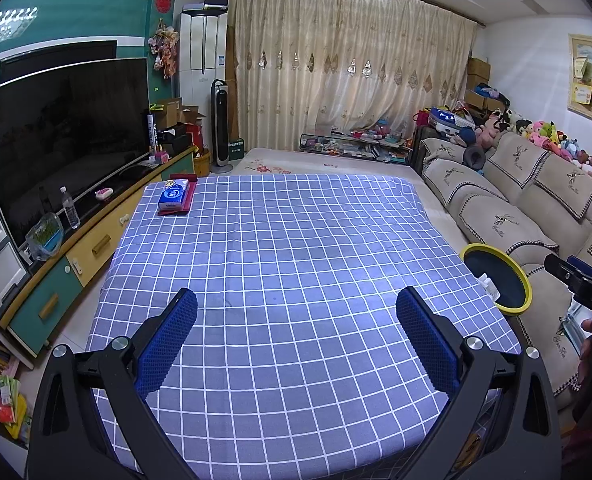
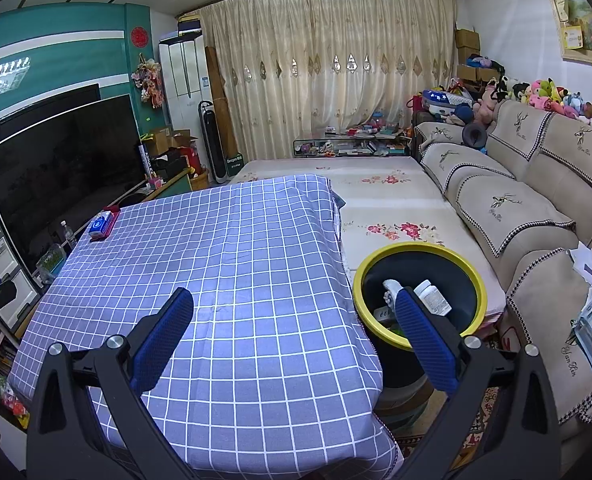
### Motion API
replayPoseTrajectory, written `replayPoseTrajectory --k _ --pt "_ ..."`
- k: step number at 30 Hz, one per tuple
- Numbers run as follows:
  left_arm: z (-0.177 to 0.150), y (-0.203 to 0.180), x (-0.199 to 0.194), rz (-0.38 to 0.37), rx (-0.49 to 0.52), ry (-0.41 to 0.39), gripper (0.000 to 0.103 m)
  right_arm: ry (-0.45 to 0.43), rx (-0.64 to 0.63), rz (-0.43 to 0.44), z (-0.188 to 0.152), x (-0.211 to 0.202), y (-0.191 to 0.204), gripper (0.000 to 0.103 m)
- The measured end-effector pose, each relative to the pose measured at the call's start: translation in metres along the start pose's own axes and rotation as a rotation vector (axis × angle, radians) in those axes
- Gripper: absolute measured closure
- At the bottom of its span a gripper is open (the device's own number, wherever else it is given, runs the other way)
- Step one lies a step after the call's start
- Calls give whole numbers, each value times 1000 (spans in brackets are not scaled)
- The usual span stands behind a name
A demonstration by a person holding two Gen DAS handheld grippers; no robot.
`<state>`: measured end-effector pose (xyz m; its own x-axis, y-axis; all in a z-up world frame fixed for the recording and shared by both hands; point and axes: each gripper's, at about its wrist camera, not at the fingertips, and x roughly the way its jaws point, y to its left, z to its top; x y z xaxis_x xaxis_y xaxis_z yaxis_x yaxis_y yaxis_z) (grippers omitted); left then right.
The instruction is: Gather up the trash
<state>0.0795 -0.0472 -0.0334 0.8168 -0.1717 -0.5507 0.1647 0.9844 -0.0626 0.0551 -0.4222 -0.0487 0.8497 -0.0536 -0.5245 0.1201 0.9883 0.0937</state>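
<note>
A dark bin with a yellow rim stands at the right edge of the table with the blue checked cloth. Inside it lie a white bottle and crumpled white trash. The bin rim also shows in the left wrist view. My left gripper is open and empty above the cloth. My right gripper is open and empty over the table's right edge, its right finger in front of the bin. The right gripper's body shows at the far right of the left wrist view.
A blue tissue pack on a red tray sits at the table's far left corner. A TV on a cabinet runs along the left. A beige sofa runs along the right. A floral mat lies beyond the table.
</note>
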Motion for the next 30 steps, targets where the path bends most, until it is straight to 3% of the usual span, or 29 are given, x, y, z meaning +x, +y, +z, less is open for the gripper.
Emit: replayPoseTrajectory --k 30 --pt "-2 -6 5 14 25 7 5 14 0 6 -7 8 -1 7"
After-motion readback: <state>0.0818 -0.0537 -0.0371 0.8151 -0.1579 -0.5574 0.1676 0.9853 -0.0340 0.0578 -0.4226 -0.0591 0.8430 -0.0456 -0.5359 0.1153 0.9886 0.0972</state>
